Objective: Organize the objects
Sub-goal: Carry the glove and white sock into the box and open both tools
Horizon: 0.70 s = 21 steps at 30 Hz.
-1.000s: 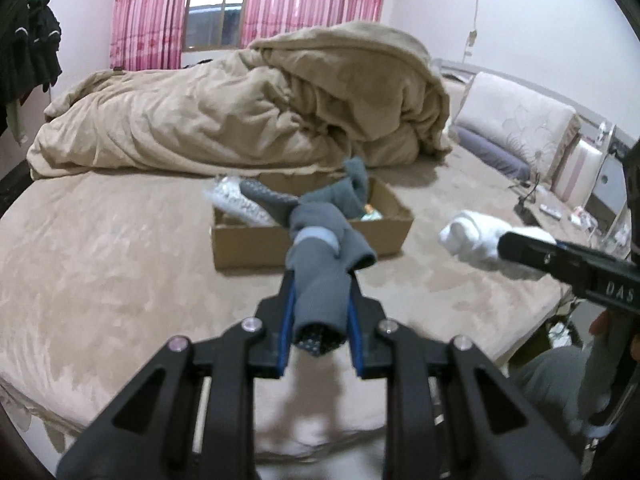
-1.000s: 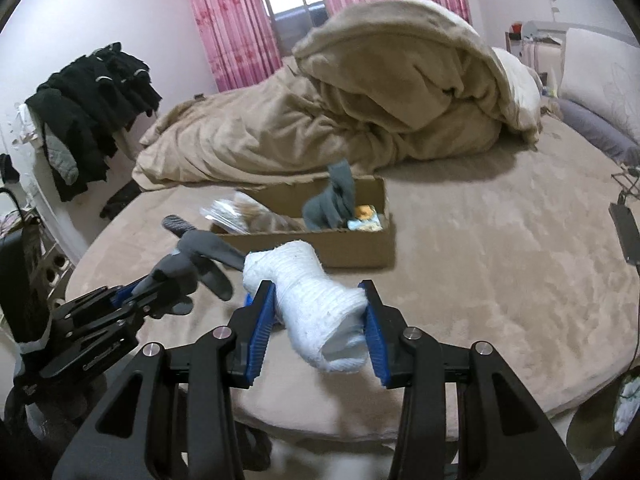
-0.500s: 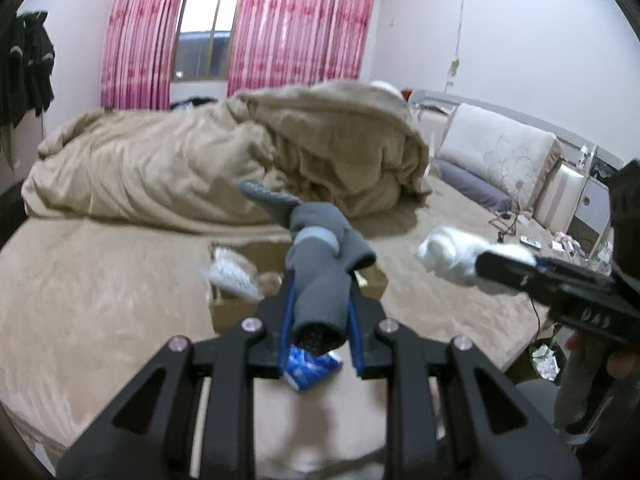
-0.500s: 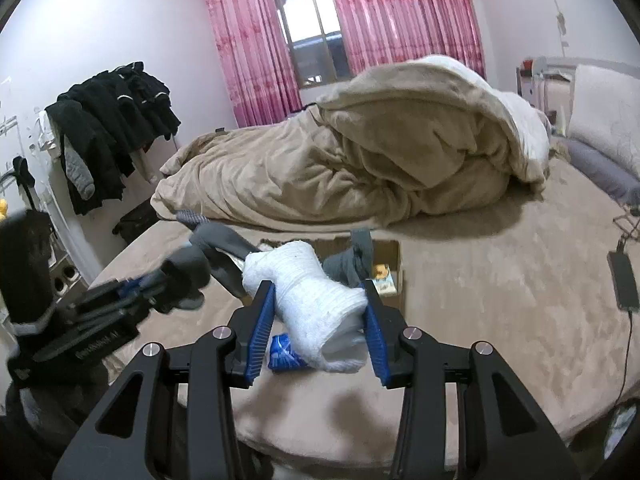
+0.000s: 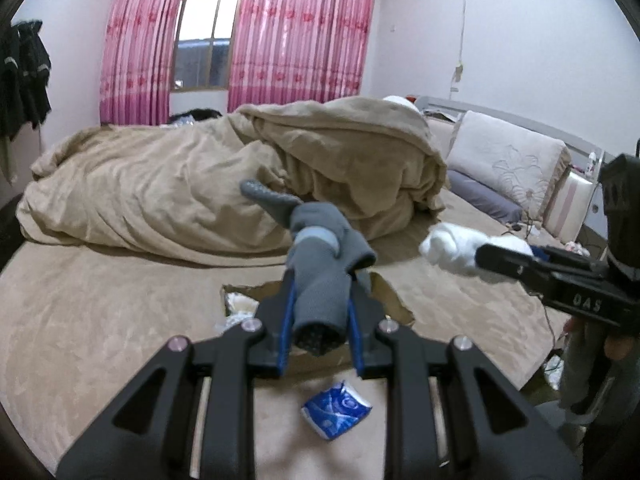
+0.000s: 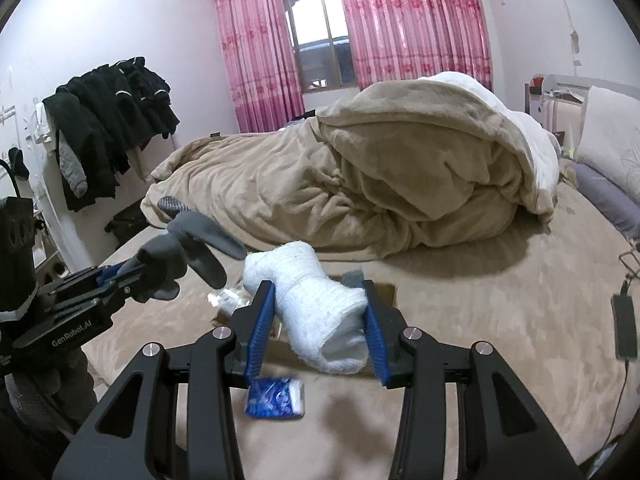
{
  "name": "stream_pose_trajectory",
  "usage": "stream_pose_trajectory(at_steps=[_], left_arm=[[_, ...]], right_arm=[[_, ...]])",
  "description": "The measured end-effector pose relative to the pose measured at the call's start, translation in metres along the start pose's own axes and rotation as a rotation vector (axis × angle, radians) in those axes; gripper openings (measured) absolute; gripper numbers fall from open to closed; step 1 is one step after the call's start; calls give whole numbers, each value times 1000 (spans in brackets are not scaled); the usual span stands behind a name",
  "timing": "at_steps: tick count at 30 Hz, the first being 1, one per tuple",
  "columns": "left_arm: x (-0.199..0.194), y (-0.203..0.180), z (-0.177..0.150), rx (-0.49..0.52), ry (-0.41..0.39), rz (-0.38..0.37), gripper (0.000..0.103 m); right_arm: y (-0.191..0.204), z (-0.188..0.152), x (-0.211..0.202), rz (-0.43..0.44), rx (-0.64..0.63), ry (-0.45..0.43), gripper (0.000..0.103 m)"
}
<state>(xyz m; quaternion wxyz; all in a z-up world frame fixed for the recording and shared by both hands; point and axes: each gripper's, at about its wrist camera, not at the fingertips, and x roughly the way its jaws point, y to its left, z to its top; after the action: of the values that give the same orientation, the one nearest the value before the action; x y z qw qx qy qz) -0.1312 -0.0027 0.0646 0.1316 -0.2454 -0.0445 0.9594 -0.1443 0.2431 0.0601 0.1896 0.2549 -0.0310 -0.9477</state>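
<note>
Left gripper clamped on grey sock, right gripper clamped on white sock, both socks lengthwise along the fingers above bed, box just beyond and below, blue packet nearest.

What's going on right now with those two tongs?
Left tongs shut on grey sock. Right tongs shut on white sock. Both held above cardboard box; blue packet lies nearby.

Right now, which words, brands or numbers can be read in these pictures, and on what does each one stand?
"GenRobot.AI": on the body of the left gripper, seen from the right wrist.
"DAS": on the body of the right gripper, seen from the left wrist.
Blue packet on the bed: print too blurred to read.
</note>
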Motion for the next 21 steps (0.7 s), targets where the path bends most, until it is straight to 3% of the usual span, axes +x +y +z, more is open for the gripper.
stream_pose_trajectory(at_steps=[7, 21], left_arm=[[38, 6, 4, -12, 38, -29, 23], [129, 20, -8, -46, 144, -33, 23]], right_arm=[[-7, 9, 45, 5, -6, 37, 44], [-37, -5, 125, -11, 6, 140, 44]])
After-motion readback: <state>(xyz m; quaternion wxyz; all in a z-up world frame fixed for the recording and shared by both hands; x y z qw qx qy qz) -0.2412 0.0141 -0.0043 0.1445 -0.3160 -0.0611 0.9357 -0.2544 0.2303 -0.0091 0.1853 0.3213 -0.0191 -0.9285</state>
